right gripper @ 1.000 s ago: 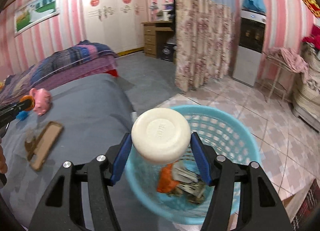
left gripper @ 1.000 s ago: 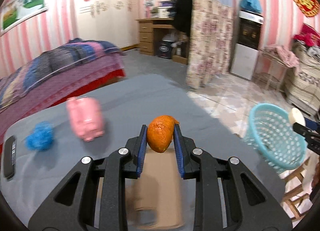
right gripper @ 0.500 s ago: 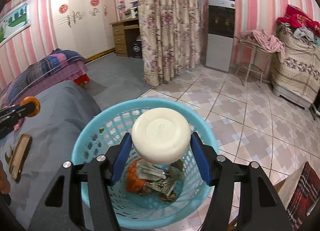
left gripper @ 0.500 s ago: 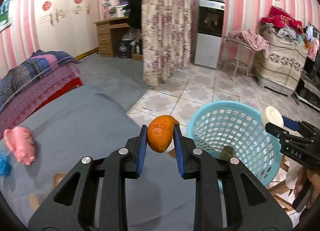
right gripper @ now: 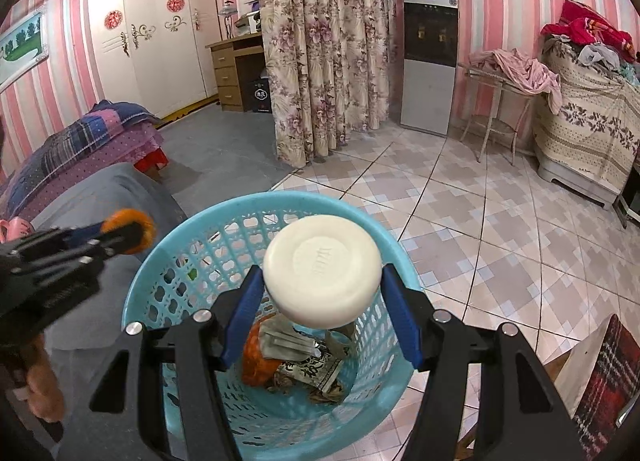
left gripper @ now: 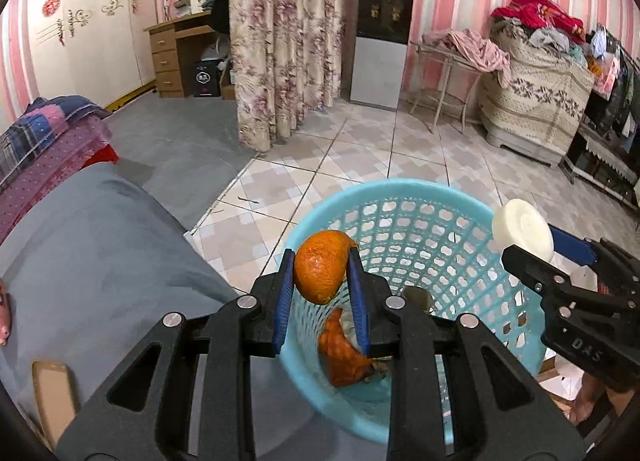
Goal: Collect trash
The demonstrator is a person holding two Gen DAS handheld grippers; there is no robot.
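walls: pink stripes | floor: patterned tiles | curtain: floral | wardrobe: white | desk: wood | dispenser: against wall

A floral beige curtain is hanging beside a grey-and-black water dispenser; pink clothes are lying on a small wire table, near a wooden desk.

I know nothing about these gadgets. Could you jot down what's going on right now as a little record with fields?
left gripper: shut on orange peel, above basket
right gripper: shut on white soap bar, above basket
basket: light blue, on tiled floor beside grey bed
inside basket: orange peel, paper wrappers
not yet done: neither item is released
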